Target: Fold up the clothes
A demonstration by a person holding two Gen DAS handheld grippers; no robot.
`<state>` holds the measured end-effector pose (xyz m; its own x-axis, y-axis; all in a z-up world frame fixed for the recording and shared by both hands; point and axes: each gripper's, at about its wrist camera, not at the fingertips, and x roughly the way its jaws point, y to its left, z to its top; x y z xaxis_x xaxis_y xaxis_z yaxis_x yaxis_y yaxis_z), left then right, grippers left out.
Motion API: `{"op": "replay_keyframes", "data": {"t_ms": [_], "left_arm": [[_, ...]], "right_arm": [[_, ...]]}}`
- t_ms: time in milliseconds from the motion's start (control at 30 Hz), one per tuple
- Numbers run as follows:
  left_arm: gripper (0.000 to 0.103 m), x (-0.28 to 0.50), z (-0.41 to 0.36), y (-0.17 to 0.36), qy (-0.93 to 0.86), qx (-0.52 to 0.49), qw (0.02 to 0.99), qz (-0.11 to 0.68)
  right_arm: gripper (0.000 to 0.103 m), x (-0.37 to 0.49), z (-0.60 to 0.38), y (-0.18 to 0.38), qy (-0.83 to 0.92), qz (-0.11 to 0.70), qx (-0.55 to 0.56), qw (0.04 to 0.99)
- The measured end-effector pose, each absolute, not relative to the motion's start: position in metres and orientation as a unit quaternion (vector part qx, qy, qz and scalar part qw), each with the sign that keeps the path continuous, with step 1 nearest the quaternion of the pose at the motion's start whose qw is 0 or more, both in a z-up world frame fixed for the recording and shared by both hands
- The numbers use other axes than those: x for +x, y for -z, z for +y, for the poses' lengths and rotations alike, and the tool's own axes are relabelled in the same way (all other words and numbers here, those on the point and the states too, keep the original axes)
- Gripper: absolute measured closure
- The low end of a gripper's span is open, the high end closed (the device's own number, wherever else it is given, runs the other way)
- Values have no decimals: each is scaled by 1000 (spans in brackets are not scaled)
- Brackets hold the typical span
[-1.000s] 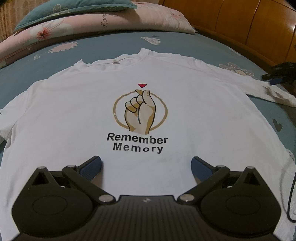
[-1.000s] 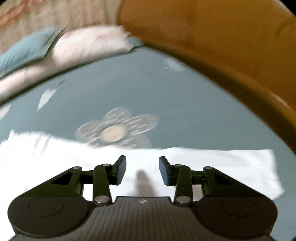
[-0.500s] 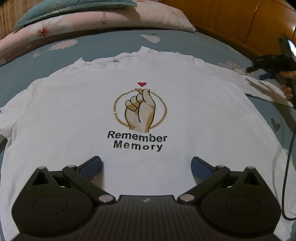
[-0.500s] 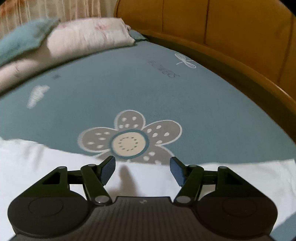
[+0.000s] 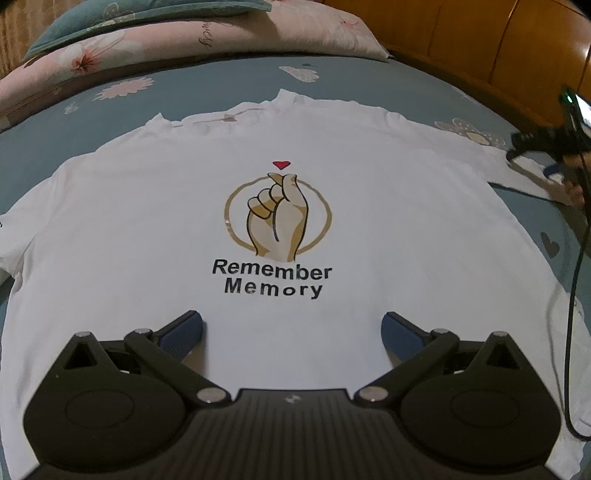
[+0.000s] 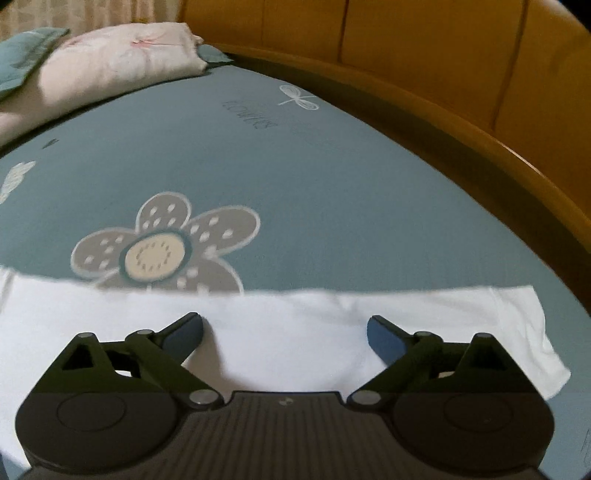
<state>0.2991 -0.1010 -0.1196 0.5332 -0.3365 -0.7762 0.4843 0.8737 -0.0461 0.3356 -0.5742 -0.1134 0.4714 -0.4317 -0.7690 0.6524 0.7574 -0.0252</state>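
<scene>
T-shirt (image 5: 147,229) flat beneath left gripper (image 5: 291,332)

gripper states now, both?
Left gripper: open, empty, over the T-shirt.
Right gripper: jaws just opened wide, empty, above the sleeve.

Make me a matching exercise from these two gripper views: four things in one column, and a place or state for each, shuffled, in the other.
Things
1. white T-shirt with the printed hand
2. pink floral pillow
3. grey flower print on the blue sheet
4. right gripper

Places or states
A. jaws wide apart over the shirt's sleeve, nothing between them
B. lying at the far end of the bed, by the wooden headboard
C. just beyond the sleeve's far edge
D. spread flat, print side up

Pairs: 1-D, 2-B, 3-C, 4-A
</scene>
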Motion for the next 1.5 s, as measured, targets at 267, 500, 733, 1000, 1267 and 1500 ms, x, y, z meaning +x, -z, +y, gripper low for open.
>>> {"op": "replay_keyframes", "data": {"t_ms": [267,500,733,1000,1267,1500], "left_arm": [[1,301,-97,114,227,86,867,435],[1,305,-94,117,224,88,865,440],[1,306,-93,119,228,87,867,435],[1,306,-93,119,228,87,867,434],[1,306,-92,119,228,87,867,434],[1,307,-90,120,235,84,867,431]], "right_arm": [[7,360,-513,59,227,414,127,872],[7,409,-415,70,98,460,82,879],[6,460,-394,115,121,466,48,875],[5,484,-408,100,131,455,109,874],[5,508,-348,105,79,488,50,868],[2,548,-370,117,126,461,66,876]]}}
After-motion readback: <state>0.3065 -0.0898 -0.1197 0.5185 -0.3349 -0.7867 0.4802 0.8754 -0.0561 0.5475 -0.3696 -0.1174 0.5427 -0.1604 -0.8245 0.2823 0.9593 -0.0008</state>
